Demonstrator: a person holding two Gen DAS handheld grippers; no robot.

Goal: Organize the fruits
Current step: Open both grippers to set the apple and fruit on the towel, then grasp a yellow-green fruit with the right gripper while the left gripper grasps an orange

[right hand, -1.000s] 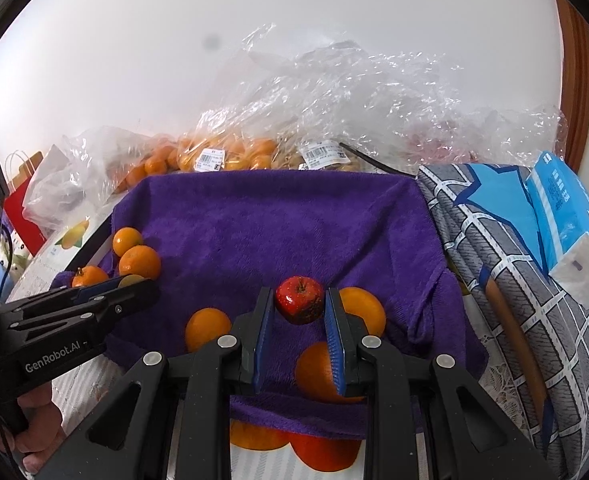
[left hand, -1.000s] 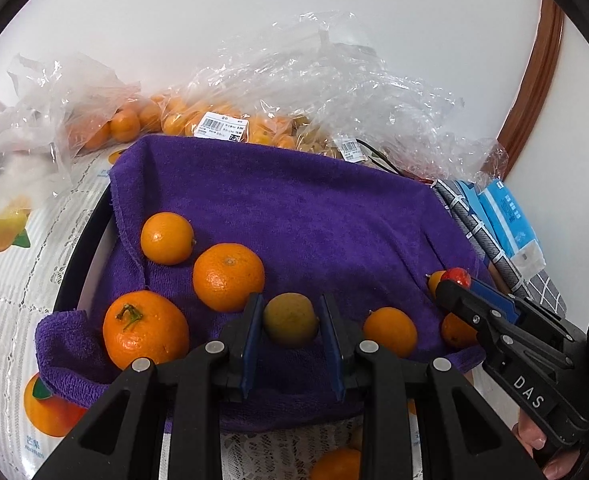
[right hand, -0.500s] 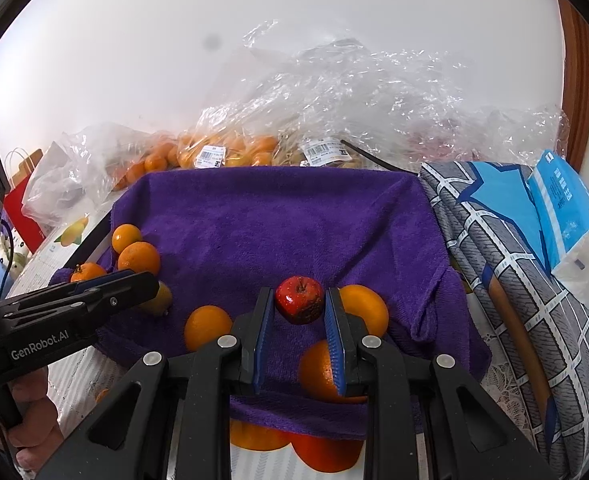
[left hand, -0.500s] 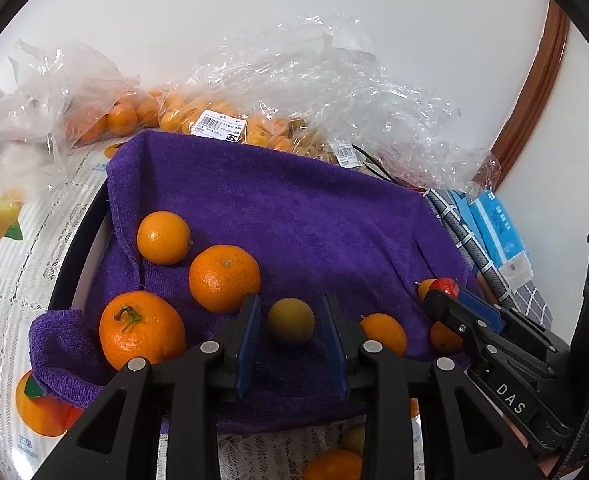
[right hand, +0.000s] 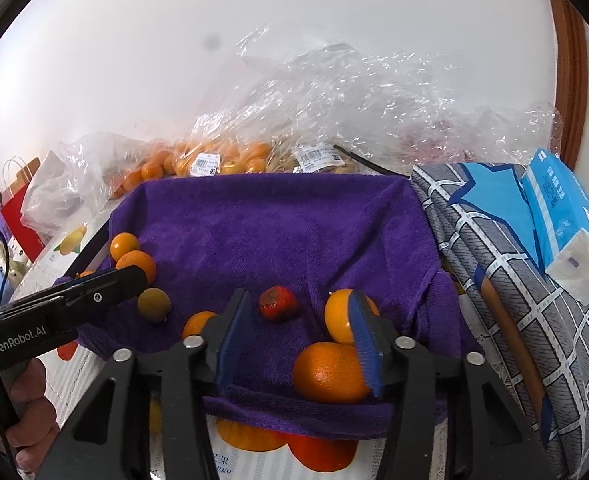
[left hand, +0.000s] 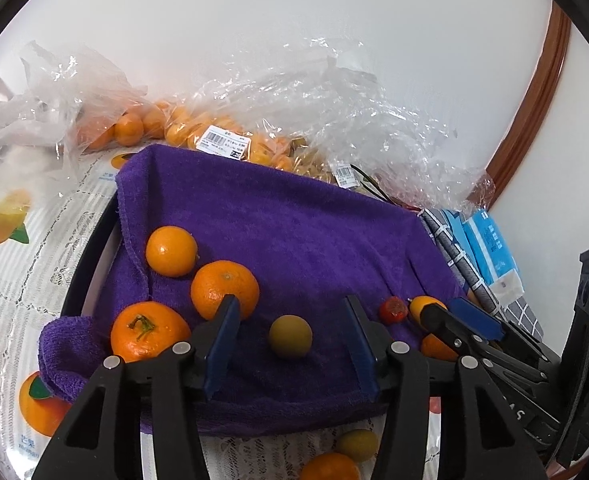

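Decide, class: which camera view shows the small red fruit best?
The right wrist view: the red fruit lies near the centre on the purple towel, between the open right gripper fingers, unobstructed. The left wrist view shows it small, off to the side.

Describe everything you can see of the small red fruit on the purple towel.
The small red fruit is round, glossy red with dark blotches and a dark dimple on top, like a tiny apple. It lies loose on the purple towel, just beyond the open fingers of the right hand-held gripper, which do not touch it. An orange sits to its right, apart from it. In the left wrist view it sits beside that gripper's tip.
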